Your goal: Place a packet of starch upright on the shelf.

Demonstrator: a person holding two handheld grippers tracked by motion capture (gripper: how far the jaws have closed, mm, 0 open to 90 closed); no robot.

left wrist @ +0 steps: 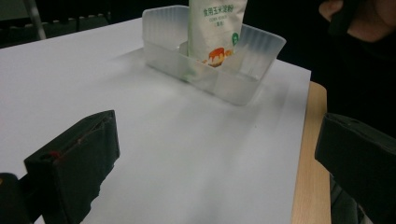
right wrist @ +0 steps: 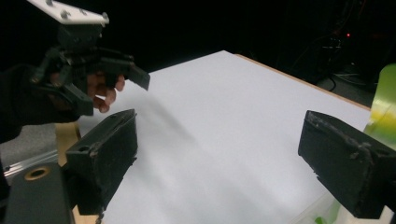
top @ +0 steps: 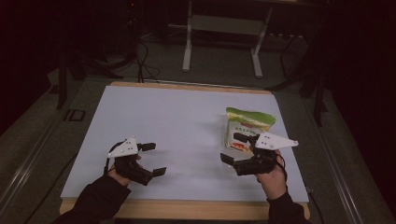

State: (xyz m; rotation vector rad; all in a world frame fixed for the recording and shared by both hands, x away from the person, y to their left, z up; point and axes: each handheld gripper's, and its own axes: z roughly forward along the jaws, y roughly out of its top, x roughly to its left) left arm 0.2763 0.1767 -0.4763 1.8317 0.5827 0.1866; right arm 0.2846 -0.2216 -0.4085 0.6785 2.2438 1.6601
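Observation:
A green and white pouch [top: 248,125] with printed text stands upright in a clear plastic tray [left wrist: 233,88] at the right of the white sheet [top: 177,121]. In the left gripper view the pouch [left wrist: 217,28] leans against the tray's middle divider. My right gripper [top: 233,148] is open just left of the pouch, its jaws wide apart with nothing between them. My left gripper [top: 154,158] is open too, low over the sheet's front left. In the right gripper view the pouch's green edge [right wrist: 385,102] sits beyond the right jaw, and the left gripper [right wrist: 93,60] shows farther off.
The sheet covers a wooden table whose edge [top: 187,209] runs along the front. A metal desk frame [top: 219,42] and cables stand on the dark floor behind. Bare sheet lies between the two grippers.

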